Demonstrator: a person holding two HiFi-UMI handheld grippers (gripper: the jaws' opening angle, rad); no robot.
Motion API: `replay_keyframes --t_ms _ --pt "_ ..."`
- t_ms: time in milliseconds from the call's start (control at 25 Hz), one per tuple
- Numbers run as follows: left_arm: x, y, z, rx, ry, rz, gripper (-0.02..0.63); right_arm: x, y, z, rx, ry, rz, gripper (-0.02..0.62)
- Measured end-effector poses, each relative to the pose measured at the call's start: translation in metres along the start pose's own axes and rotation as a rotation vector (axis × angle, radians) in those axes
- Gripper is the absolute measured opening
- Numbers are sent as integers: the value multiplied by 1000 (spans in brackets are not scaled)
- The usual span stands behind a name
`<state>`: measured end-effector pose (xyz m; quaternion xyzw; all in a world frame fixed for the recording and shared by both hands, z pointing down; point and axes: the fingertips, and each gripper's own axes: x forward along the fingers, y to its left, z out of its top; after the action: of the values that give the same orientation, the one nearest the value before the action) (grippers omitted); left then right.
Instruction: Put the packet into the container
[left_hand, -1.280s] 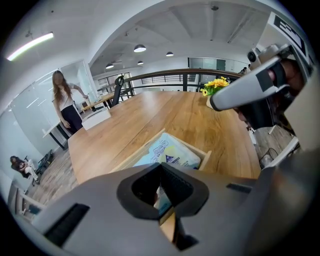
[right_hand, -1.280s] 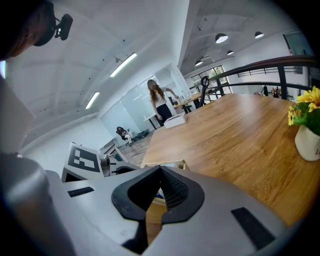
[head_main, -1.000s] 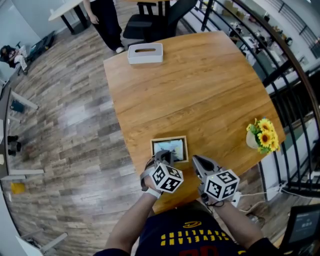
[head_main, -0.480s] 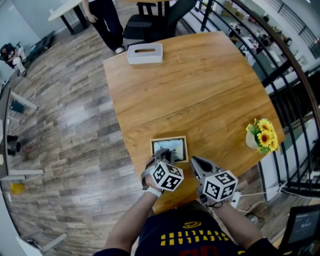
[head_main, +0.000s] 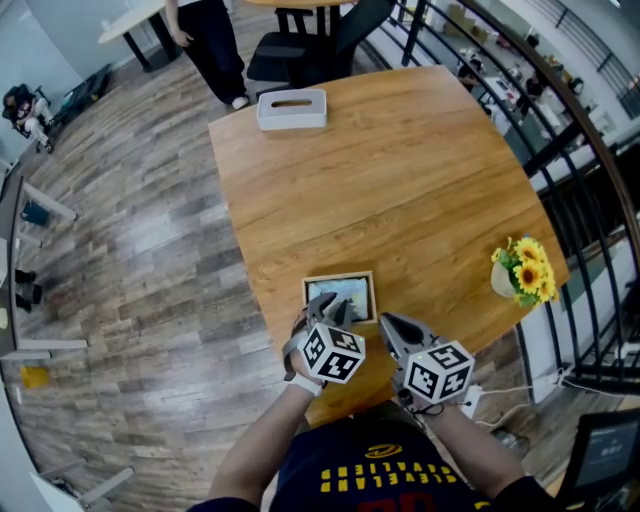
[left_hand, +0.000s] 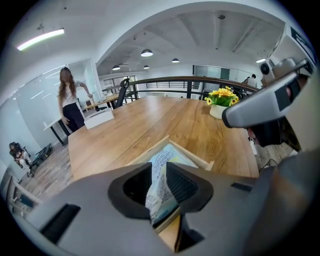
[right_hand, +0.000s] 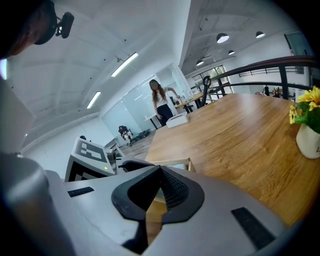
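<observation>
A shallow wooden container (head_main: 339, 277) sits near the front edge of the wooden table (head_main: 400, 170). My left gripper (head_main: 326, 306) hangs over its near rim, shut on a pale printed packet (left_hand: 160, 162). The packet stands upright between the pads, its top edge poking out over the container (left_hand: 193, 154). In the left gripper view the gripper (left_hand: 159, 192) hides the packet's lower part. To the right of the container my right gripper (head_main: 386, 322) is shut with nothing in it. In the right gripper view its jaws (right_hand: 160, 175) meet in front of the container's corner (right_hand: 189, 162).
A white tissue box (head_main: 291, 108) lies at the table's far end. A vase of yellow flowers (head_main: 522, 272) stands at the right edge, with a black railing (head_main: 590, 200) beyond it. A person (head_main: 212, 40) and a black chair (head_main: 300, 45) are past the far end.
The left gripper has turned slightly over the container, still with the packet in it. The right gripper has kept still.
</observation>
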<state>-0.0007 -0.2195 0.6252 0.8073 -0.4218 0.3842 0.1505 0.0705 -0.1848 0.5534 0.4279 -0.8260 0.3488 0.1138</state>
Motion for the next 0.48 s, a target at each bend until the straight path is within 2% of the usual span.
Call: replay_keyframes --t_ms 280,480 --pt "-26 -4 15 -68 -72 -25 77 -3 3 0 -3 -9 2 9" --pt "-52 -10 17 -158 -132 -65 77 -6 8 1 -12 -17 2 9"
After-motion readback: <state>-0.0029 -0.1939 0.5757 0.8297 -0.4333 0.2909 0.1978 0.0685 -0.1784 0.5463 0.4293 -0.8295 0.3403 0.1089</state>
